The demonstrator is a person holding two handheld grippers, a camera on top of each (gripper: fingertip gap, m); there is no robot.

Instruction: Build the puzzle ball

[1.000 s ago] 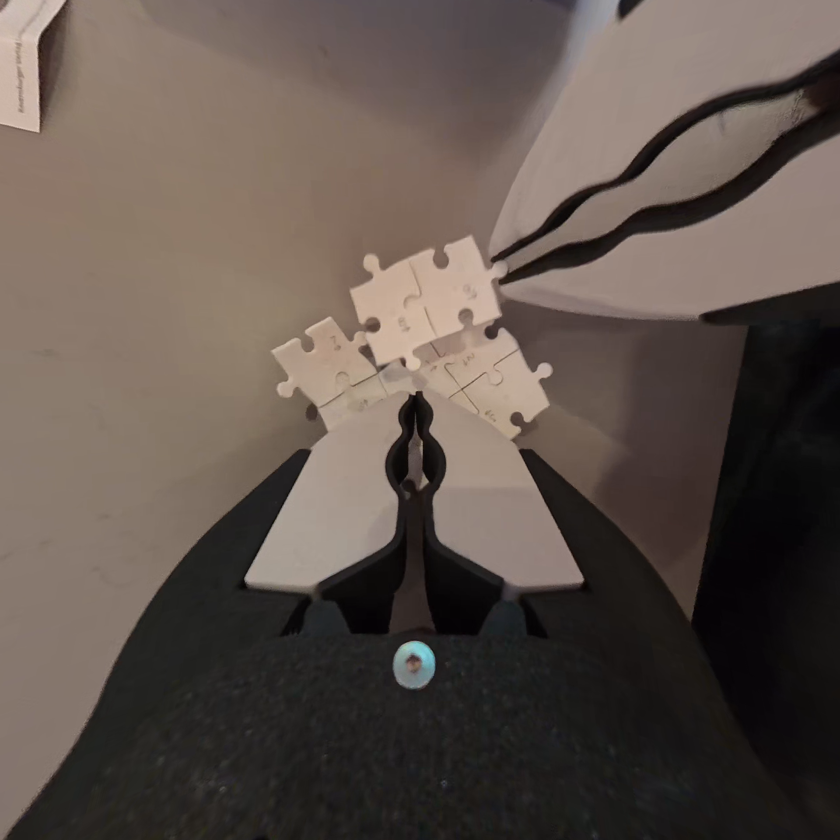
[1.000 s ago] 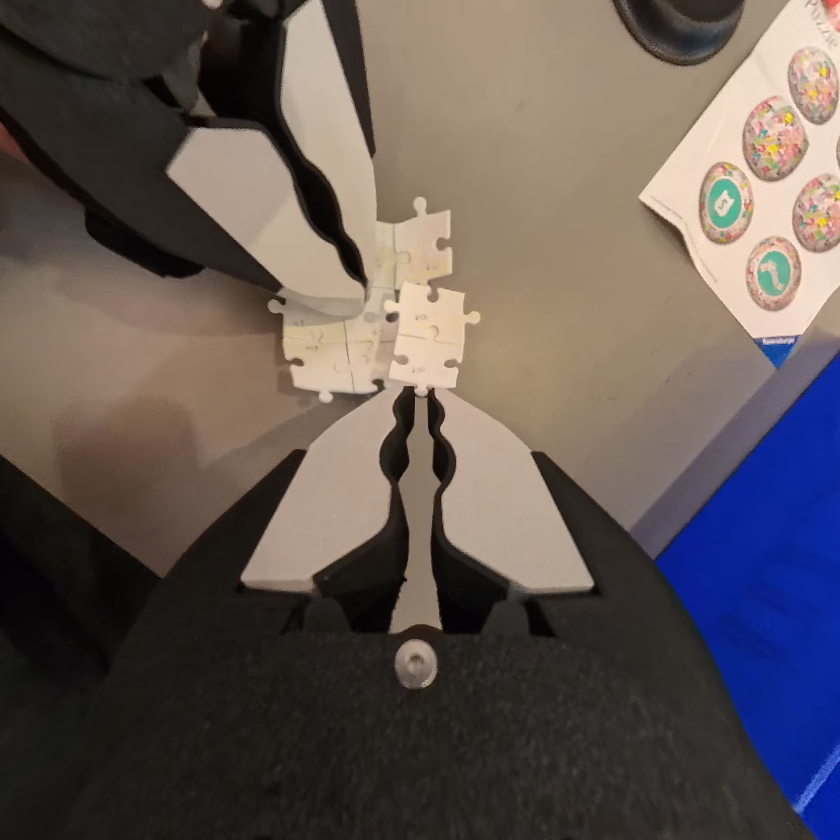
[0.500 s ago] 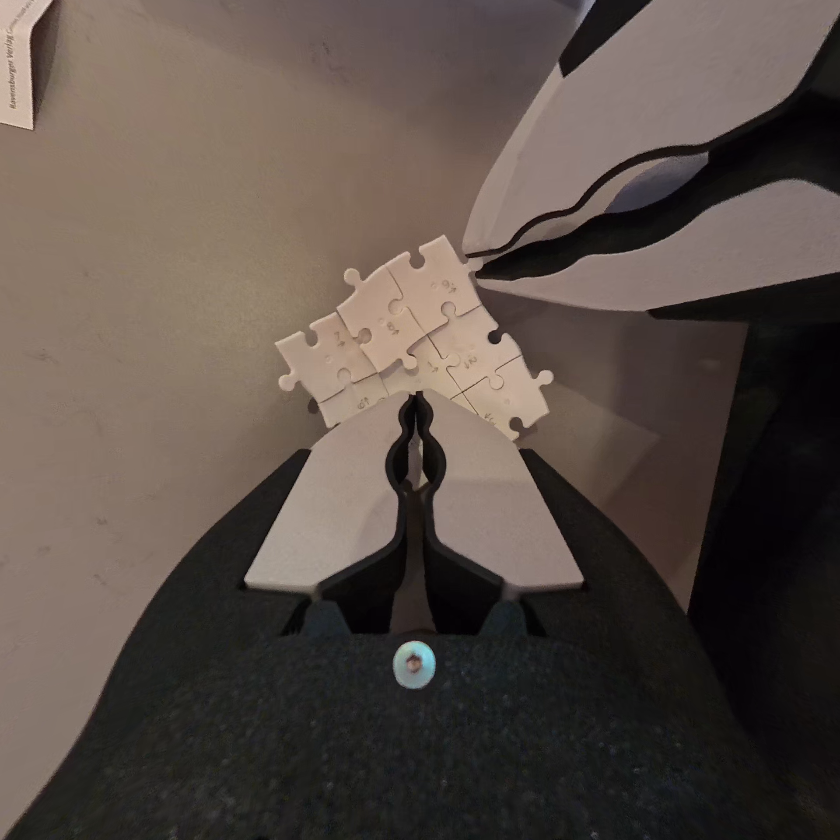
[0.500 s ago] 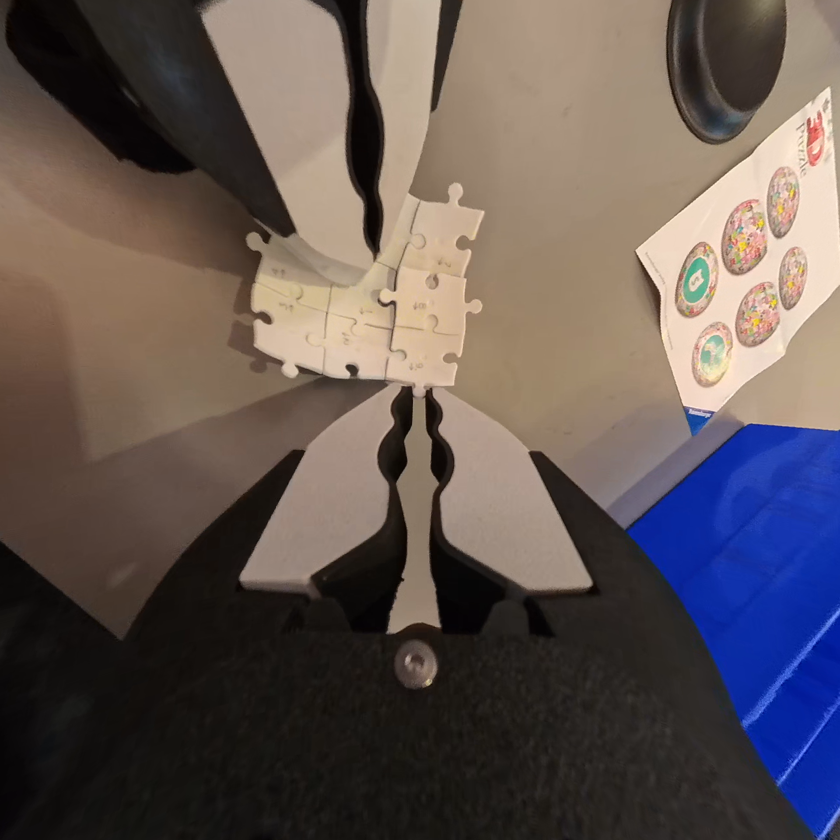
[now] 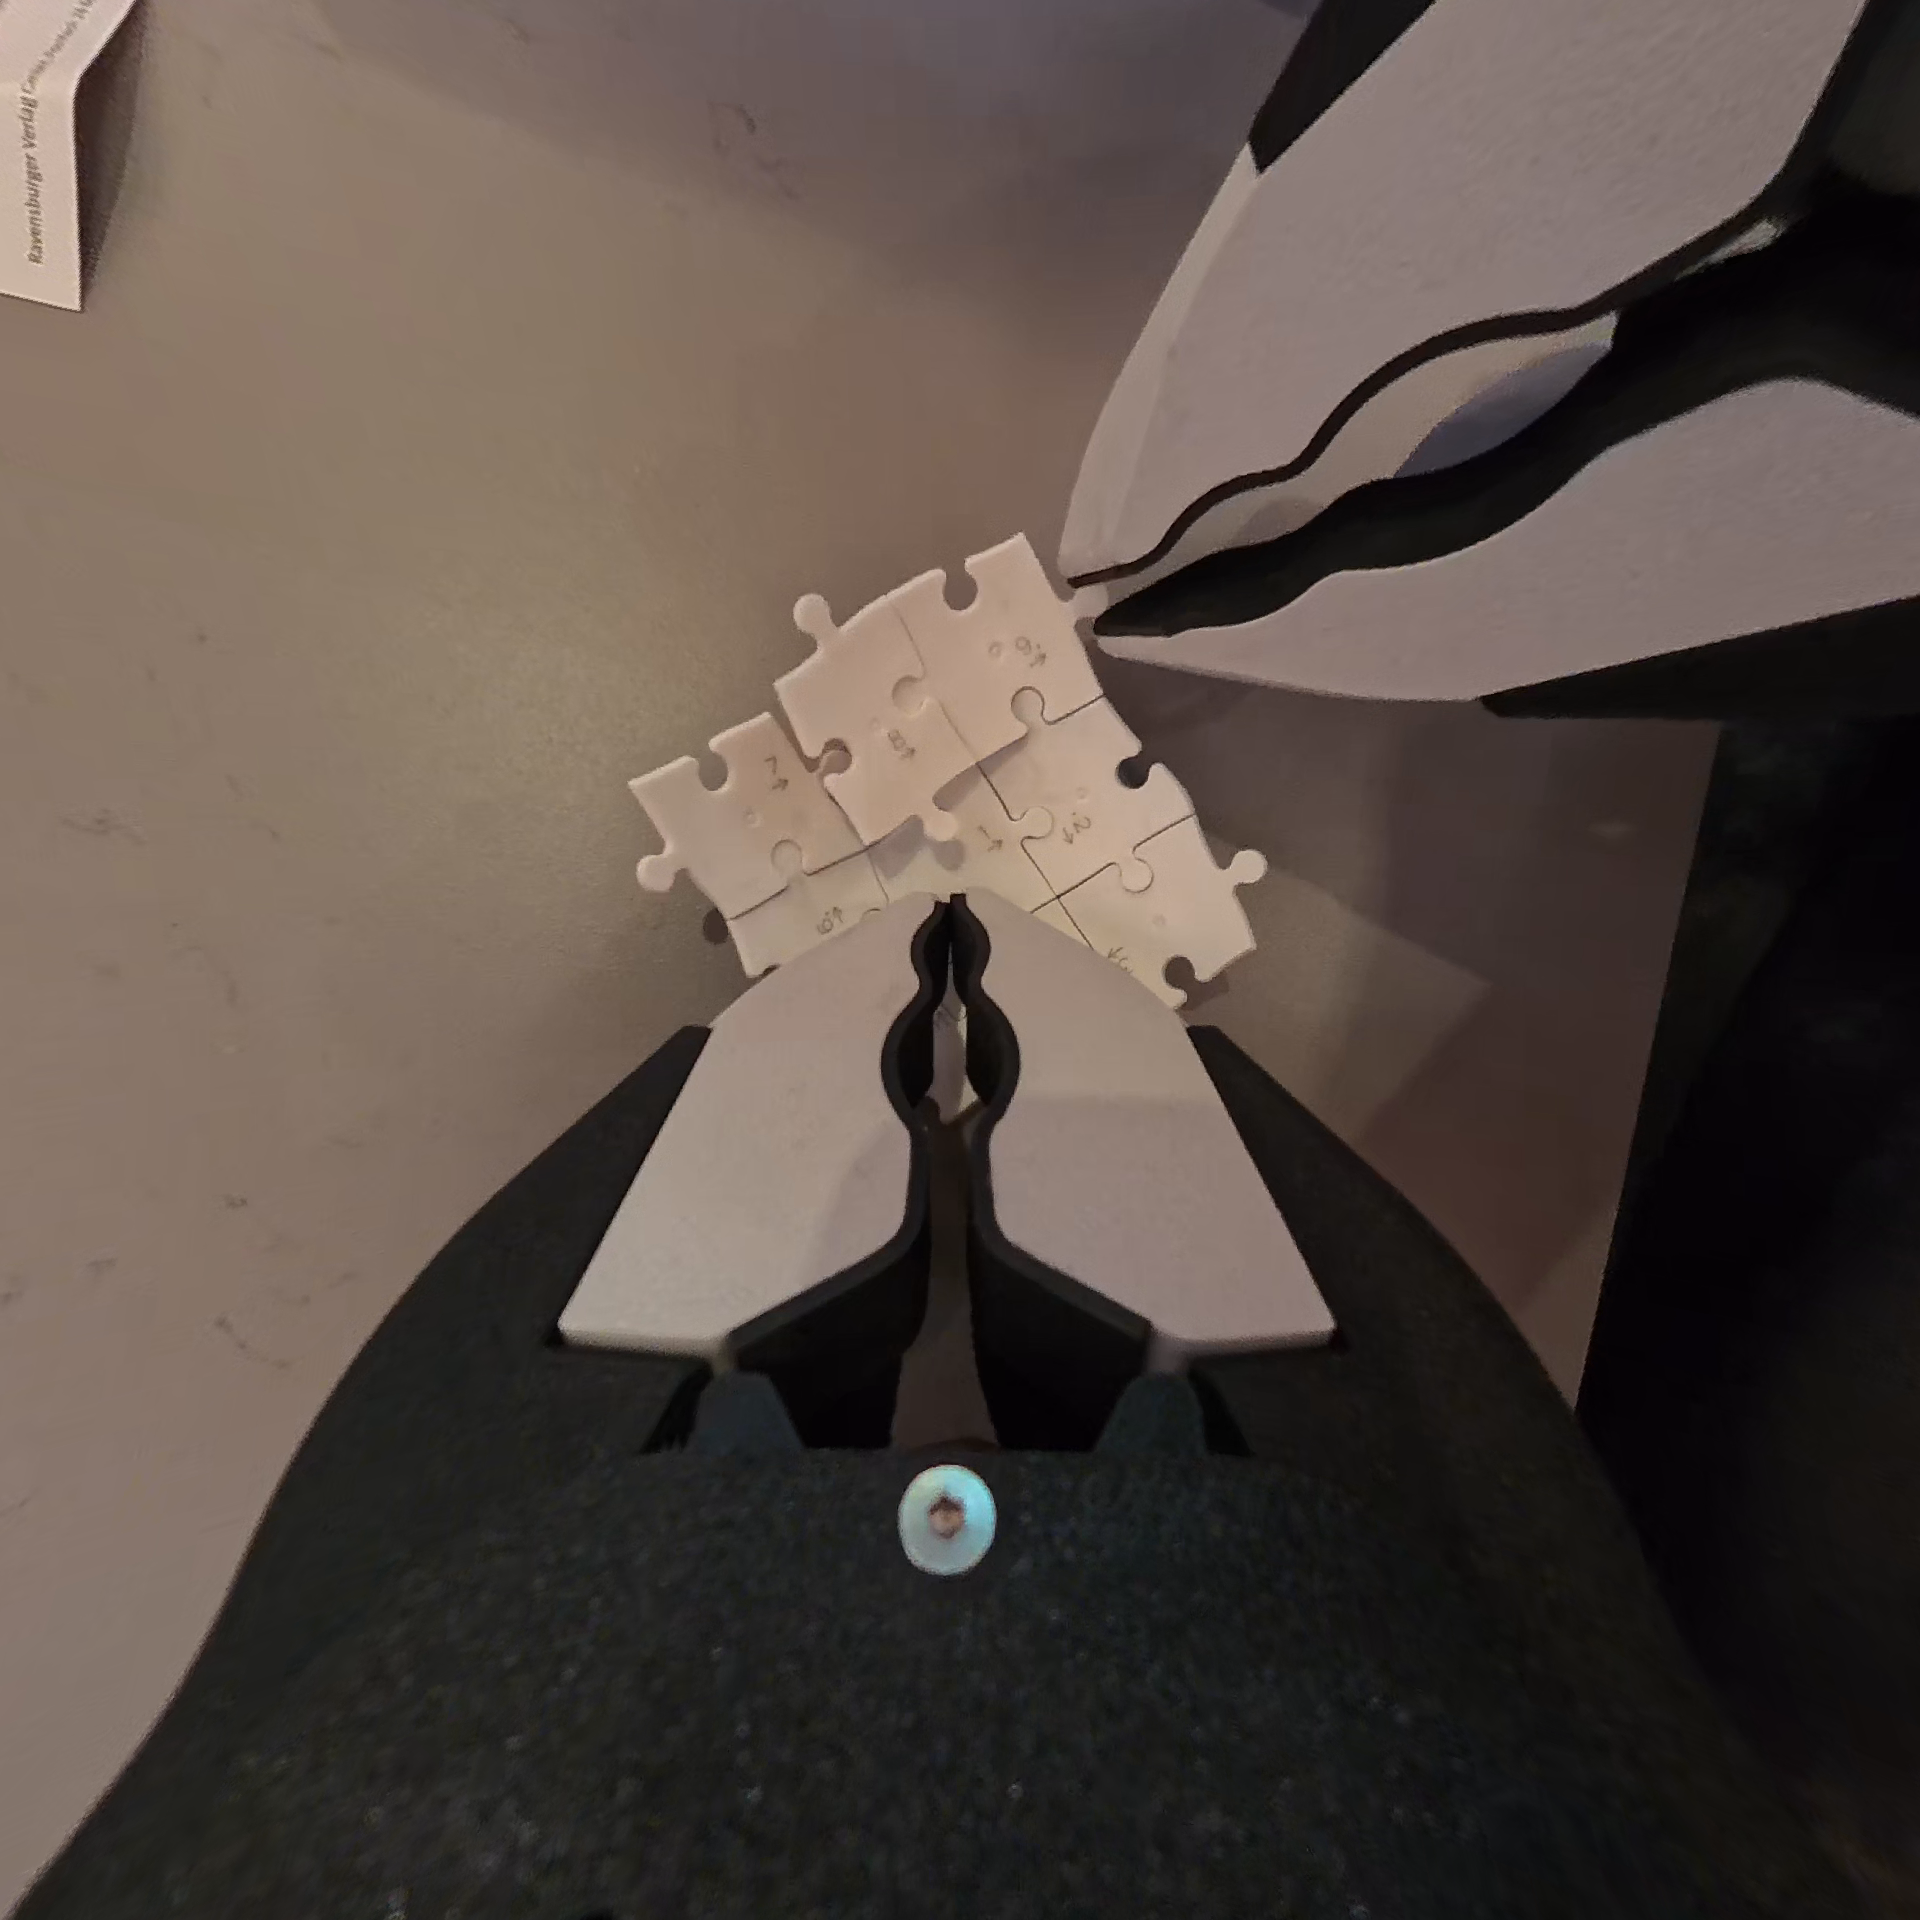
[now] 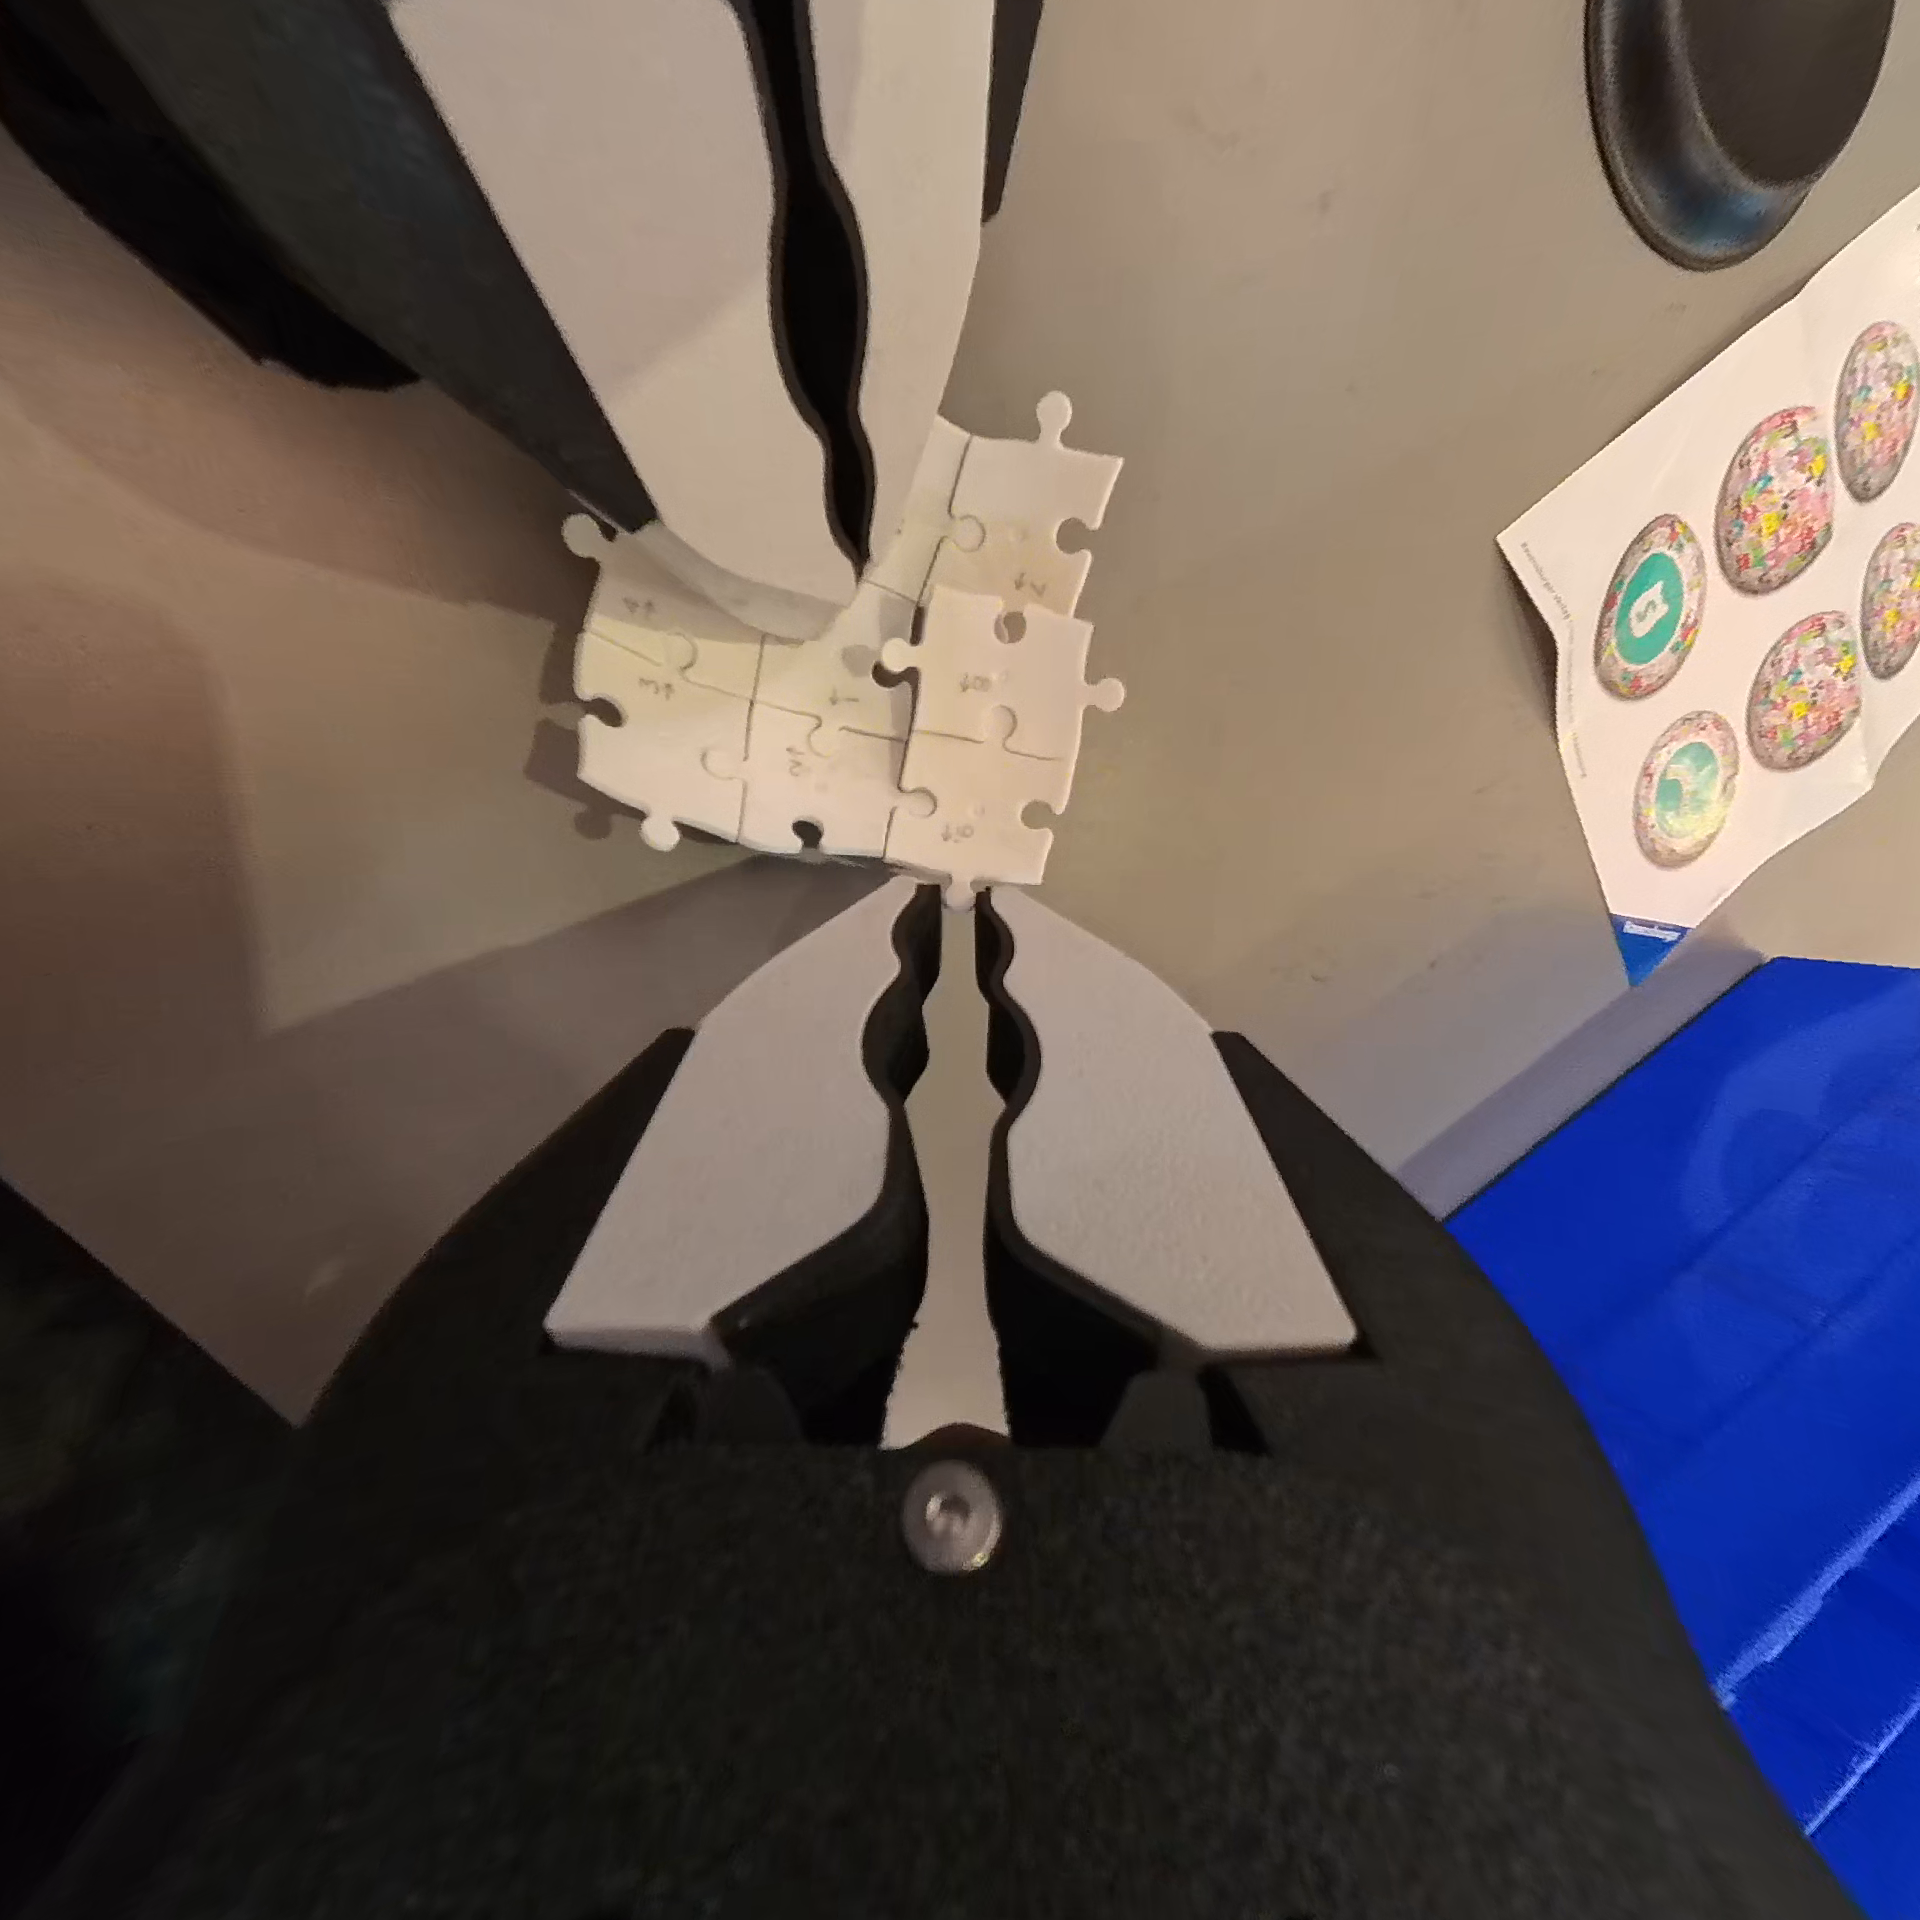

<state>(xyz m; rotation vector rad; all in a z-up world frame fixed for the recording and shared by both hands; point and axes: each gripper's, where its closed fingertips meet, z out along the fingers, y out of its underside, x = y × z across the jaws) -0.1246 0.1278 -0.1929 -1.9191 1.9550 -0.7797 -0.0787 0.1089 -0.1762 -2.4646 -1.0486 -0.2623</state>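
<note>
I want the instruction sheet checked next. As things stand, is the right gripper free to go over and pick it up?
Probably not yet. The right gripper is shut on a tab of the two-piece section, which overlaps the puzzle patch; it must release first. The sheet itself lies unobstructed.

The puzzle pieces (image 5: 940, 800) are seen as matt white plastic or card, just ahead of the fingertips (image 5: 831, 997). The fingers are faced in matt pale grey, backed by grainy black plastic. A glossy printed paper sheet (image 6: 1756, 623) is seen to the right, above a smooth blue bin (image 6: 1714, 1351). The table (image 5: 364, 623) is matt grey, lightly scuffed.
</note>
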